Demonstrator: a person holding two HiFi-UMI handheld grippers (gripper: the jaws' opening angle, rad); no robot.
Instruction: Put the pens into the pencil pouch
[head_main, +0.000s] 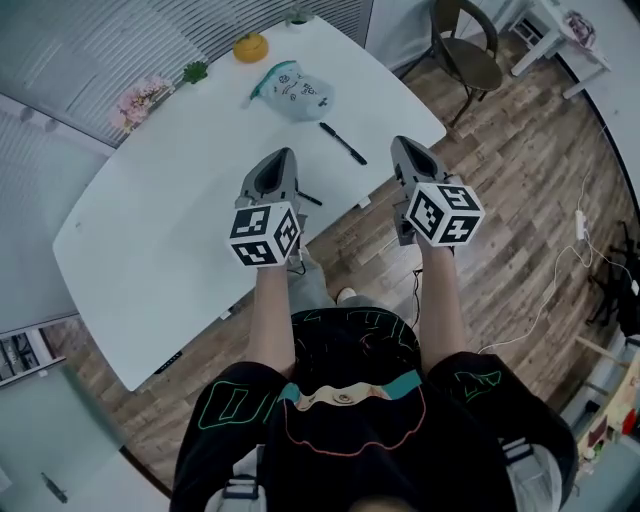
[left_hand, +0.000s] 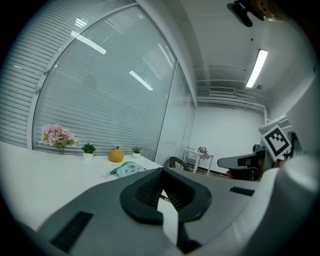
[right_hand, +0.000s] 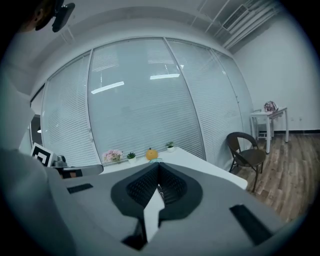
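At the table's (head_main: 150, 250) near edge: left gripper (head_main: 283, 158) and right gripper (head_main: 403, 148) are side by side above it, both pointing toward the far end. Both sets of jaws are pressed together, nothing between them.

Just past the left gripper, on the table, a short dark end (head_main: 311, 199) pokes out from beside it. Likely a second pen, can't confirm.

Mid-table, between the two gripper tips and a bit further out: black pen (head_main: 343, 143), lying flat and diagonal, clear of everything else.

Further along the table: pouch (head_main: 293, 90), lying flat, teal zip edge on its left side. Can't tell whether the zip is open. Nothing is in it yet as far as I can see, so the task is at the start.

Far end of the table: orange (head_main: 250, 46), small plant (head_main: 195, 72), flowers (head_main: 140, 100). Chair (head_main: 465, 50) stands off the table's right corner. None are in the way.

Step in hand looks like the approach to the pen. Suggest:
- open the right jaws before descending
- turn so the jaws straddle the barrel crosswise, at mid-length
- come down until the tips nearly meet the table, then close
- use the left gripper to pin or spread the pouch mouth first, as a flat pouch will slide
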